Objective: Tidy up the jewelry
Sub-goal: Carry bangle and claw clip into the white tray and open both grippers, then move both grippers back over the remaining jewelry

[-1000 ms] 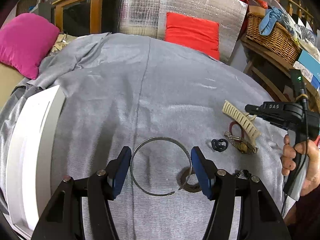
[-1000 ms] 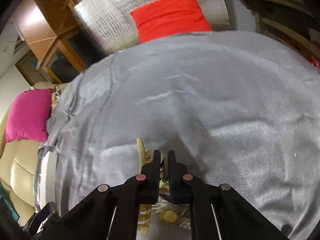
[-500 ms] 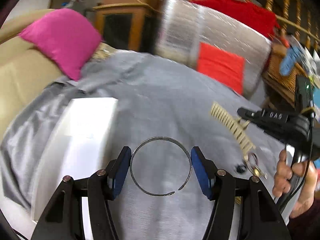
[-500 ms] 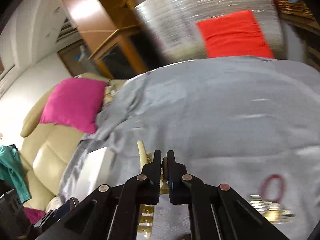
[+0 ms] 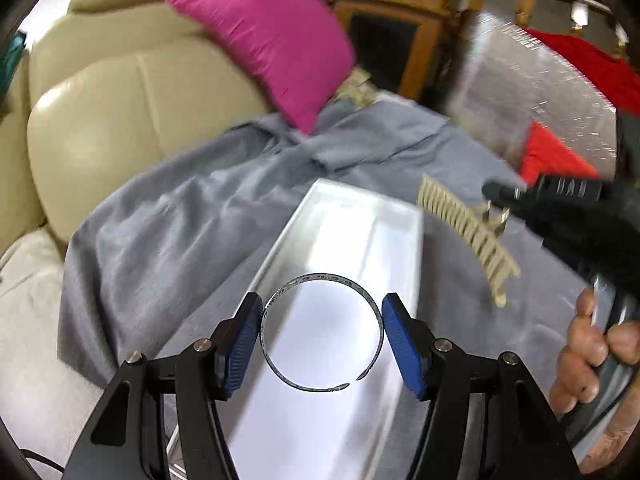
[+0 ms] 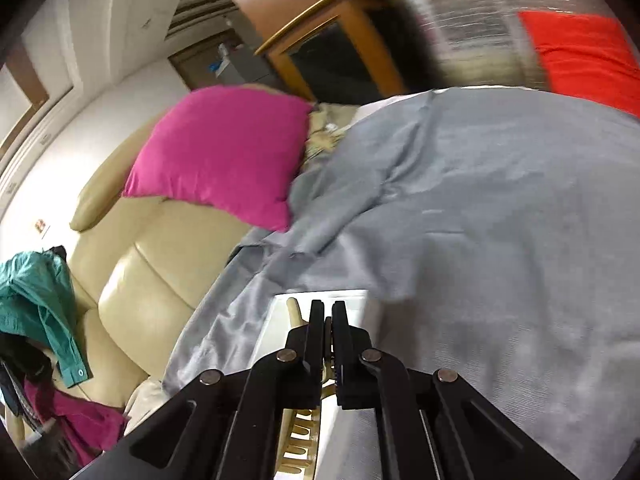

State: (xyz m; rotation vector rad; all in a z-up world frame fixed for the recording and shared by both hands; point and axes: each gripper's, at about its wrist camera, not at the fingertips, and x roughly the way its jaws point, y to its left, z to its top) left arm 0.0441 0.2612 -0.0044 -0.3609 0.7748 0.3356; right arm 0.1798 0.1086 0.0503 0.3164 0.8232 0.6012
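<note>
My left gripper (image 5: 322,328) is shut on a thin open metal bangle (image 5: 320,278), its blue pads (image 5: 246,340) pressing on both sides of the ring, and it hangs above a long white tray (image 5: 352,216). My right gripper (image 5: 496,196) holds a cream hair comb clip (image 5: 468,236) in the air just right of the tray's far end. In the right wrist view that gripper (image 6: 328,314) is shut on the clip (image 6: 298,440), which hangs below the fingers over the tray (image 6: 280,328).
A grey cloth (image 5: 168,224) covers the table. A beige leather armchair (image 5: 100,120) with a magenta cushion (image 5: 272,44) stands beyond the tray. A silver foil panel and red cushion (image 6: 580,48) lie at the far side. A hand (image 5: 592,356) grips the right tool.
Both grippers swung left across the table with their loads, from over the loose jewelry to the white tray. The remaining pieces on the cloth have dropped out of view.
</note>
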